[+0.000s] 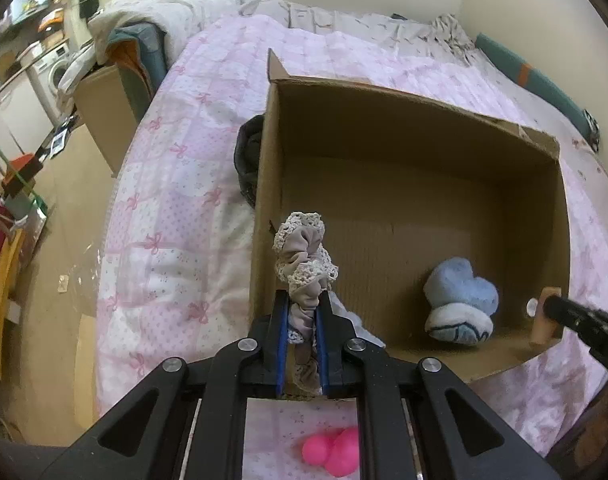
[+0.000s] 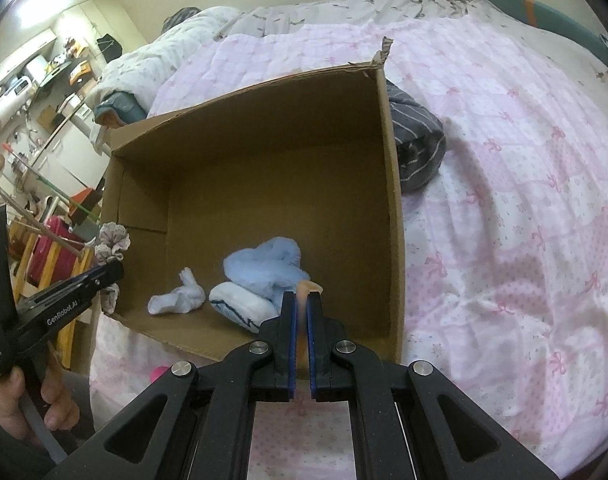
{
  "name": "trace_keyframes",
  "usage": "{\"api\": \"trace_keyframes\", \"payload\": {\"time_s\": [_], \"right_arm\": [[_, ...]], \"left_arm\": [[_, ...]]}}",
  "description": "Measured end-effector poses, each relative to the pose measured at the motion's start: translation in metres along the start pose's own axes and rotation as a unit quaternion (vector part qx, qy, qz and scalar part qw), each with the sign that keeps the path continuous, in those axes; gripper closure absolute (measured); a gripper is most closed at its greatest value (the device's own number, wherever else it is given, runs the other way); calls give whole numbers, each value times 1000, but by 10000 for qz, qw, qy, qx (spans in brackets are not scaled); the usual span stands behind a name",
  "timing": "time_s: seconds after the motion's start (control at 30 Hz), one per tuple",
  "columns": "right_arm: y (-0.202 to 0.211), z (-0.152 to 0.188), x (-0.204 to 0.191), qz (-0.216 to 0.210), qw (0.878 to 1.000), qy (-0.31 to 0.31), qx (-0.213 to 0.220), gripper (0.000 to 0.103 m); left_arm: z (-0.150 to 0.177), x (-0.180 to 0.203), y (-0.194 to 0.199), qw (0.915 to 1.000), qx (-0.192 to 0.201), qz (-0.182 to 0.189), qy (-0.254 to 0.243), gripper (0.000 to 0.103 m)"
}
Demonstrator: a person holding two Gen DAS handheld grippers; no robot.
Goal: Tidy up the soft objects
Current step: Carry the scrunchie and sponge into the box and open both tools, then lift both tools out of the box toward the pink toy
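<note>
An open cardboard box (image 1: 384,128) (image 2: 263,140) lies on the pink quilted bed. My left gripper (image 1: 304,296) (image 2: 111,272) is shut on a beige scrunchie with lace trim (image 1: 304,256) (image 2: 113,240), held over the box's near left corner. My right gripper (image 2: 301,296) (image 1: 552,304) is shut on a thin peach-coloured soft piece (image 2: 310,289) (image 1: 544,320) at the box's near right side. Inside the box lie a light blue and white plush bundle (image 1: 460,300) (image 2: 263,268) and a small white sock (image 2: 175,300).
A dark striped cloth (image 2: 416,140) (image 1: 247,160) lies on the quilt against the box's outer wall. A pink rounded object (image 1: 332,452) sits on the bed just in front of the box. A person's hand (image 2: 15,400) grips the left tool. Cluttered floor and shelves lie beyond the bed's edge.
</note>
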State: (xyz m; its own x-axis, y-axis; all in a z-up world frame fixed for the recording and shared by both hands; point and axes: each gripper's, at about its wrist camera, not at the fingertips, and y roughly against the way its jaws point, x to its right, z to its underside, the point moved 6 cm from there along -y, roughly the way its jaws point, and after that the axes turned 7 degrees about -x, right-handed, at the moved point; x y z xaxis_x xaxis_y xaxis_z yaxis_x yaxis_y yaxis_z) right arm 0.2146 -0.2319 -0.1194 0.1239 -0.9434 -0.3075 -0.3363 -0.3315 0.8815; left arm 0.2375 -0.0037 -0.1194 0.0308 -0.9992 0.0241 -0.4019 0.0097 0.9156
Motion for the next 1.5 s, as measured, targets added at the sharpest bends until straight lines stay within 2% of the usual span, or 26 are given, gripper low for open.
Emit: {"api": "trace_keyframes", "payload": {"time_s": [0.37,0.5,0.63,0.8,1.23,1.3,1.37,1.43,1.5], "right_arm": [[-2,-2,0,52,10000,12,2,97],[-2,-2,-2,38,10000,77,16,97],[-3,-1,-2,55,9999,95,5,97],[-3,-2,-2,66,10000,66,3,97],[3,-3,-3,-10,9998,43,171,96],[6,-5,-2,-74,9997,-16,241,88],[10,-6,0,-89,9994,-97,331,72],[14,-8,2,-91,9988,-201,427,27],[22,-10,4,-118,9973,-291,668,24]], "left_arm": [[5,4,-5,9999,-54,100,-98,90],[5,3,-4,9999,-21,31,-109,76],[5,7,0,9997,77,226,-113,53],[5,12,8,9993,235,227,-194,43],[7,15,8,9993,262,153,-223,43],[7,16,9,9991,297,159,-239,43],[7,17,12,9989,355,154,-267,43],[5,17,18,9981,523,136,-311,43],[3,18,24,9973,644,141,-319,43]]}}
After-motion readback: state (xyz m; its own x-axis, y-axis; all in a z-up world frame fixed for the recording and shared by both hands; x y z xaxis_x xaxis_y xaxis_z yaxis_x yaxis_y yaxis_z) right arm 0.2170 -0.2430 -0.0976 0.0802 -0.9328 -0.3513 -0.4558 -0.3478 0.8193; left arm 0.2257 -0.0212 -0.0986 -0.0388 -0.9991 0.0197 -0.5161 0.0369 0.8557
